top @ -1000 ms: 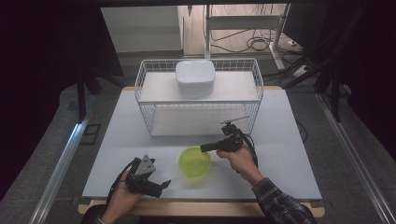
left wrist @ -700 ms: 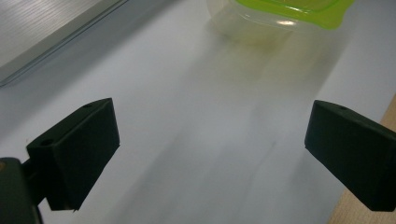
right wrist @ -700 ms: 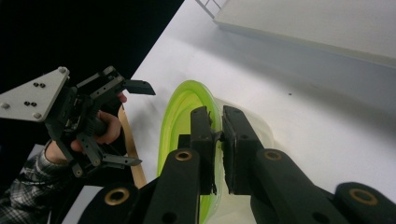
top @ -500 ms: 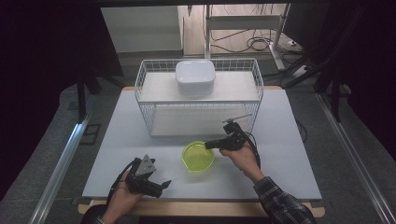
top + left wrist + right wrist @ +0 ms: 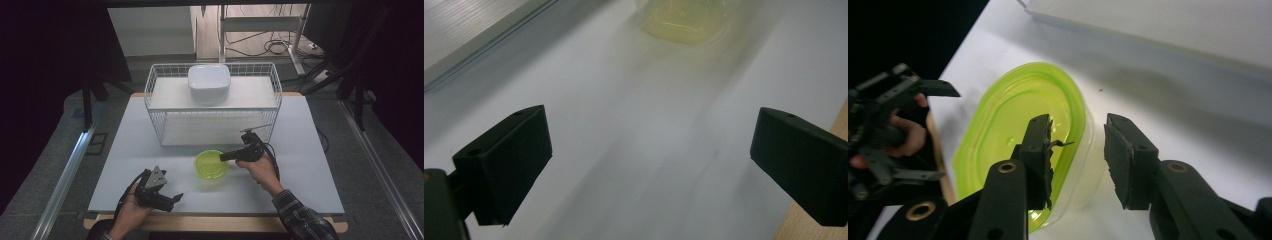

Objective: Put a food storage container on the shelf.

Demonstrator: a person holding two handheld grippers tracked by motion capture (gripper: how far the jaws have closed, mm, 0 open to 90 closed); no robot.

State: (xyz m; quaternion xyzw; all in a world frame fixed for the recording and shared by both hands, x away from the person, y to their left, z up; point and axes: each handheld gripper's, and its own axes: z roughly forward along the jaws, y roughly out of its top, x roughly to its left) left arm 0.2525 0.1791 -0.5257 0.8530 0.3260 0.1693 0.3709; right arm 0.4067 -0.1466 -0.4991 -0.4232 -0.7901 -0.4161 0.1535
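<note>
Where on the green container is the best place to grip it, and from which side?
Probably the thin upright rim of the green container on its right, nearest the right gripper. It sits open-side up, so one jaw can go inside and one outside the wall, as the just-opening jaws straddle it now.

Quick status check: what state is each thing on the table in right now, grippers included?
Green bowl: upright on the table, empty, rim between the right gripper's jaws.
White bowl: upside down on top of the rack.
Rack: upright, lower shelf bare.
Right gripper: jaws just opening, pads off the rim.
Left gripper: open, holding nothing.
</note>
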